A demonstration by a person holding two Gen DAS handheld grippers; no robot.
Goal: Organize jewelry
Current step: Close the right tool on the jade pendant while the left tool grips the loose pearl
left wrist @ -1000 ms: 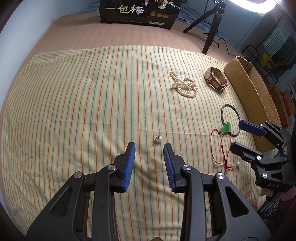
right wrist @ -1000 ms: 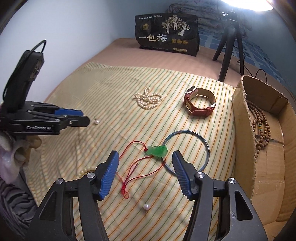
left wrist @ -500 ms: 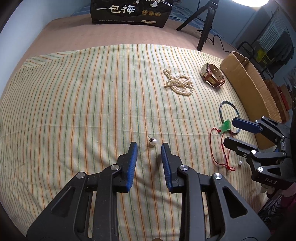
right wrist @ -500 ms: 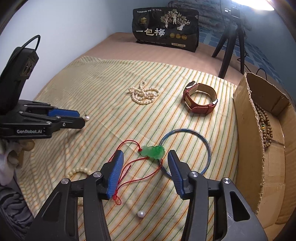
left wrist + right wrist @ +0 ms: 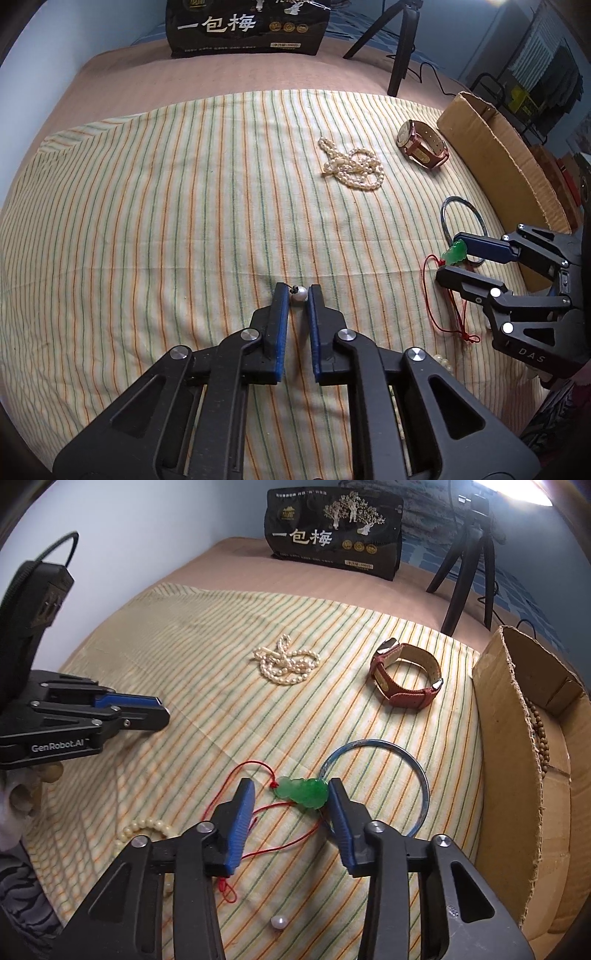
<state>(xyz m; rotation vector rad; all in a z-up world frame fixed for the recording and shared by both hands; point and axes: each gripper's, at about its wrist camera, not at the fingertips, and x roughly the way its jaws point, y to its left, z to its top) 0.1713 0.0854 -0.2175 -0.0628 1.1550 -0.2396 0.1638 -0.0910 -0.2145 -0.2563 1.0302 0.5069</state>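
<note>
Since the earlier frames the left claw has advanced to the pearl earring on the striped cloth and its jaws have just been closing, now clamped on the pearl at their tips; the right claw has lowered over the green jade pendant, its jaws likewise just closing, the pendant between them, the right pad at its edge, the left pad still apart from it; the pendant's red cord loops toward the left finger, and the pendant lies against the blue bangle; farther back lie the pearl necklace and the red-strapped watch; a loose pearl and a bead bracelet rest nearer; the cardboard box at the right holds wooden beads.
</note>
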